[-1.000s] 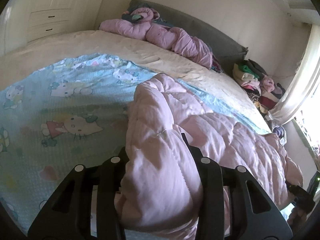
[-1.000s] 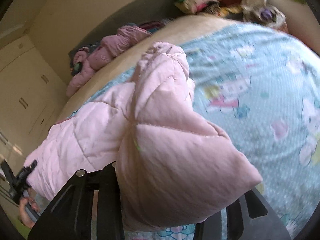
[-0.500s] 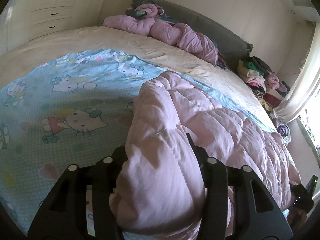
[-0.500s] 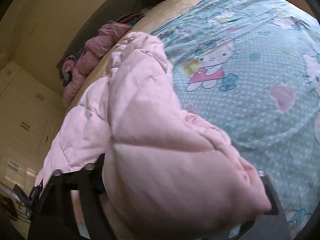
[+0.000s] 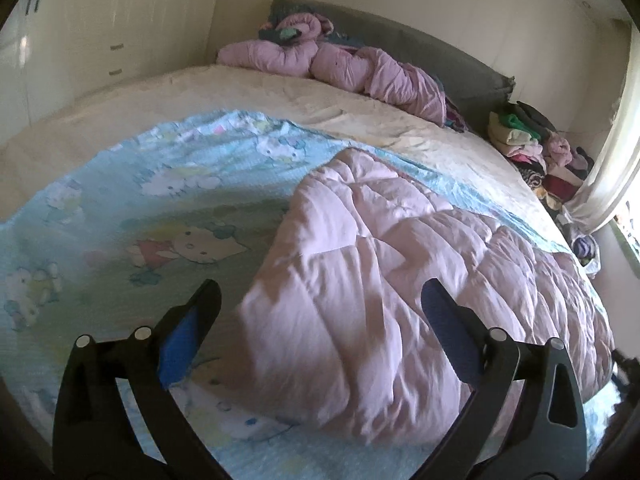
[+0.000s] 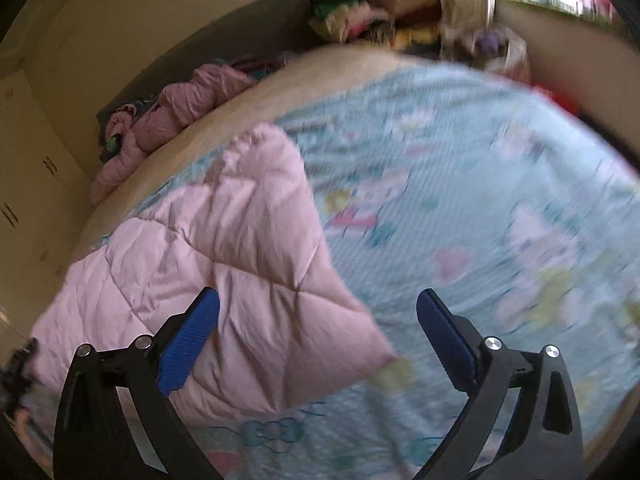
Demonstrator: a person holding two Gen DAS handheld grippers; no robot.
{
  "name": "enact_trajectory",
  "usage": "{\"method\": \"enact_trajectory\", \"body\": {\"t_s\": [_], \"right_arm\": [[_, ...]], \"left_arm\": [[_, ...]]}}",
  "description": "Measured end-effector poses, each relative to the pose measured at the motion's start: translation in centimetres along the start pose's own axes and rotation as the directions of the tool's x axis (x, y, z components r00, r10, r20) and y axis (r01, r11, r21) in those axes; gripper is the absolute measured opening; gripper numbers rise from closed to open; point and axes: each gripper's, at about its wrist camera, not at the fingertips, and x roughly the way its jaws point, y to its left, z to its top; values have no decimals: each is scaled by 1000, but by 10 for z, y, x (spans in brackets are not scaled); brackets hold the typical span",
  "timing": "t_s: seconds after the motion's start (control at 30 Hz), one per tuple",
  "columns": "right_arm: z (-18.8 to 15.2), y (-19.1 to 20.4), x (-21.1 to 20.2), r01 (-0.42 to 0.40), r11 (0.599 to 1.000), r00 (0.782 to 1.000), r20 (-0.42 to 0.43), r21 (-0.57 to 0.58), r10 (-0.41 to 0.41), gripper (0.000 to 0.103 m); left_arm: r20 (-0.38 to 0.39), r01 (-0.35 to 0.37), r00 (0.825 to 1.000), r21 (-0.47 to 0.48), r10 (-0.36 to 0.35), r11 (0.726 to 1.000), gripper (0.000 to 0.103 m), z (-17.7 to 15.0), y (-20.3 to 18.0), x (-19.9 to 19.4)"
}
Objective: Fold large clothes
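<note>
A pale pink quilted coat (image 5: 384,264) lies folded over on a light blue cartoon-print blanket (image 5: 120,208) spread on the bed. My left gripper (image 5: 318,300) hovers over the coat's near left end; its jaws are opening wide, and the fabric lies below them, untouched by the blue pads (image 5: 180,340). In the right wrist view the coat (image 6: 208,248) shows its other end, a corner pointing right. My right gripper (image 6: 318,300) hangs above that corner, jaws opening wide, with the pads (image 6: 188,340) clear of the cloth.
More pink padded garments (image 5: 332,64) are heaped by the grey headboard (image 5: 420,44). A pile of folded clothes (image 5: 532,144) sits beside the bed near the curtain (image 5: 612,152). White wardrobes (image 5: 100,20) line the left wall. Cream sheet (image 5: 240,96) covers the far bed.
Both grippers were shut on bunches of the pink coat; both have let go and spread wide. The coat has dropped flat onto the blanket, and both grippers have pulled back slightly.
</note>
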Motion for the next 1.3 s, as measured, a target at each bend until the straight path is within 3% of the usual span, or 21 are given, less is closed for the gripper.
{"method": "enact_trajectory", "body": {"t_s": [0.17,0.33,0.47,0.63,1.0,1.13,1.3], "right_arm": [[1,22,-52,33,989,986,168,-142,-9,99],[-4,47,-93,-13,973,969,237,-231,69,99],[-14,69,-111,-88,953,962,224,-289,157,99],[-43,94,-132,-138,927,963,170,-349,208,99],[-98,109,-140,-144,906,975,98,-398,198,99],[-105,114,-132,-161,901,979,51,-403,197,99],[-106,116,-132,-163,899,979,50,-406,200,99]], "left_arm": [[54,3,999,39,-5,999,94,-1,-9,-34],[97,31,995,76,-38,997,94,-10,-20,-71],[111,58,991,131,-73,990,94,-19,-30,-93],[119,82,987,181,-104,980,94,-36,-42,-117],[77,191,974,212,-211,958,94,-78,-76,-141],[55,187,978,207,-203,960,94,-84,-81,-137],[43,190,978,212,-203,959,94,-87,-83,-135]]}}
